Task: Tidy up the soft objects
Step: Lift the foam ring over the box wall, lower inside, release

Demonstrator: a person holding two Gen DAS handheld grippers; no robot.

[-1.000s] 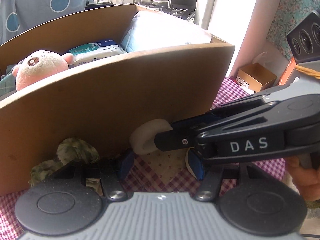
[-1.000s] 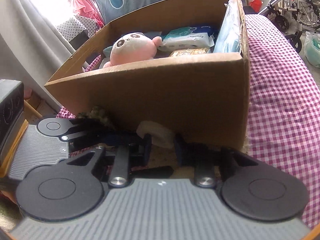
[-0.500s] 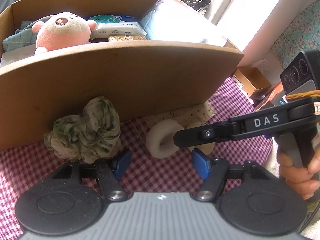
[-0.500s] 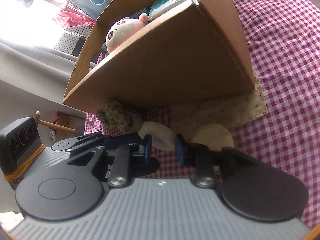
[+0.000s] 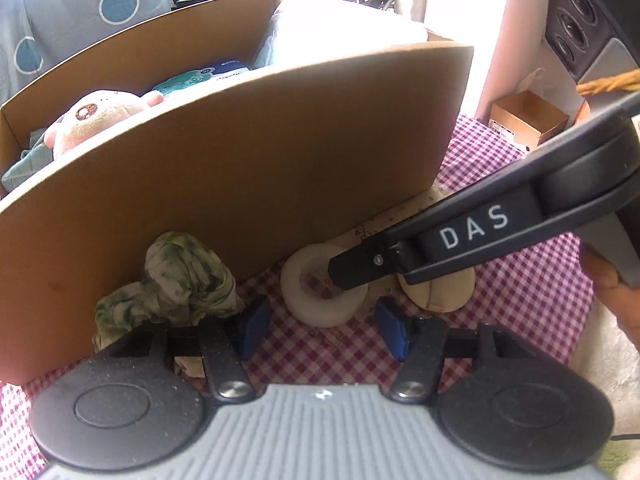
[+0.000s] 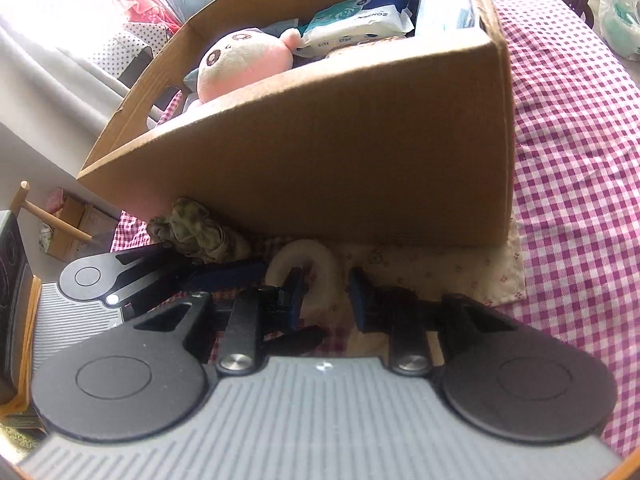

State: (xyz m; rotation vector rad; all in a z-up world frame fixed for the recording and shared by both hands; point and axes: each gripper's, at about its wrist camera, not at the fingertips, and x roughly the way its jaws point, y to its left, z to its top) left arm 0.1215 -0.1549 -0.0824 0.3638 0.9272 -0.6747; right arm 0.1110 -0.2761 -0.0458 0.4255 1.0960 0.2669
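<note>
Left wrist view: a white foam ring (image 5: pixel 322 292) lies on the checked cloth (image 5: pixel 532 292), just near the cardboard box (image 5: pixel 260 168).

The right gripper (image 6: pixel 322 294) pinches the ring's wall; the left gripper (image 5: pixel 320 330), lately narrowing, stands open and empty. The ring looks light and squashy: grip across the wall, gently.

Place: a lived-in home room.
Table: purple gingham tablecloth (image 6: pixel 580 160), right of frame.
Storage: cardboard box (image 6: pixel 340 152), centre, holding a plush toy (image 6: pixel 240 64) and wipes.
Background: patterned bedding (image 5: pixel 80 12) upper left; wheelchair upper right.
</note>
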